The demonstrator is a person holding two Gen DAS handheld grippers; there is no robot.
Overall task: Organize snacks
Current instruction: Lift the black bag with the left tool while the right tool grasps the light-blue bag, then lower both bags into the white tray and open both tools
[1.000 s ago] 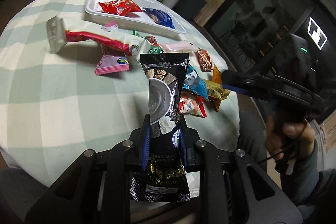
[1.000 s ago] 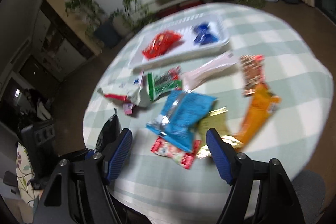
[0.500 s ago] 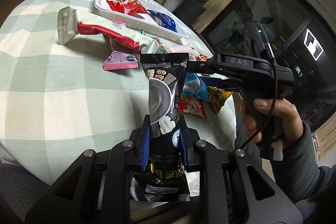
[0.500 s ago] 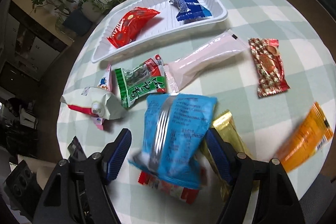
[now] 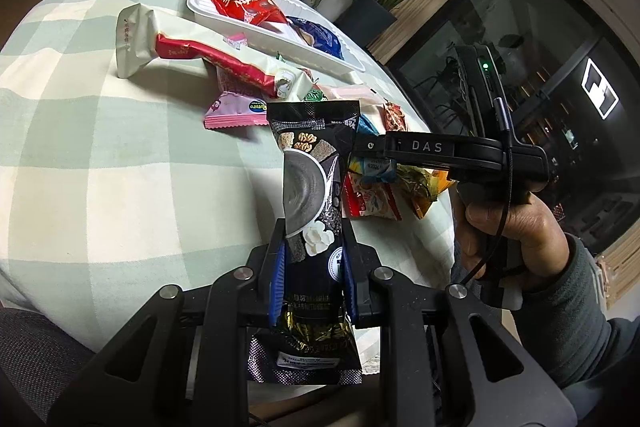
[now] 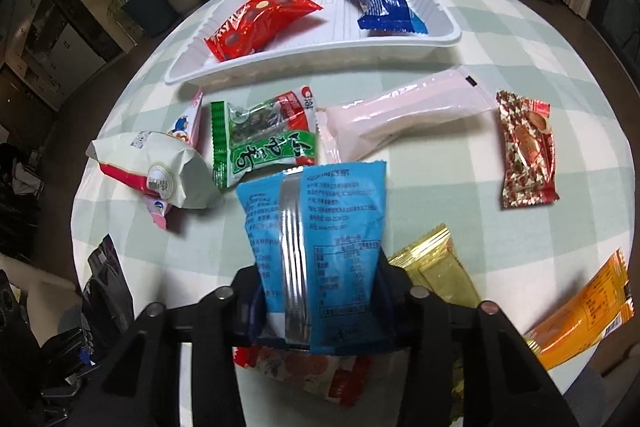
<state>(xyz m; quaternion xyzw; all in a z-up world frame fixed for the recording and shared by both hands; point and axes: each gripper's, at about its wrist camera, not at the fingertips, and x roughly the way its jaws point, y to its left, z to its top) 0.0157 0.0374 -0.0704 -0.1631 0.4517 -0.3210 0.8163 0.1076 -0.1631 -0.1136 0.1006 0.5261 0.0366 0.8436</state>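
My left gripper [image 5: 313, 255] is shut on a black snack packet [image 5: 310, 163] and holds it upright above the near edge of the checked table. My right gripper [image 6: 320, 291] points steeply down with its jaws closing. A light blue packet [image 6: 320, 219] sits between them, pinched at its lower end. In the left wrist view a hand [image 5: 508, 231] holds that gripper just right of the black packet. At the far side stands a white tray [image 6: 320, 55] with a red packet [image 6: 260, 23] and a dark blue packet [image 6: 384, 11] in it.
Loose snacks lie around the blue packet: a green packet [image 6: 264, 139], a long pale pink one [image 6: 404, 111], a red-and-gold sweet [image 6: 528, 155], a gold packet [image 6: 436, 271], an orange one [image 6: 588, 311], a white-and-red bag [image 6: 160, 175]. A red packet [image 6: 304, 367] lies beneath my right gripper.
My right gripper came down over the light blue packet and its jaws narrowed onto it. The left gripper kept its hold on the black packet and barely moved.
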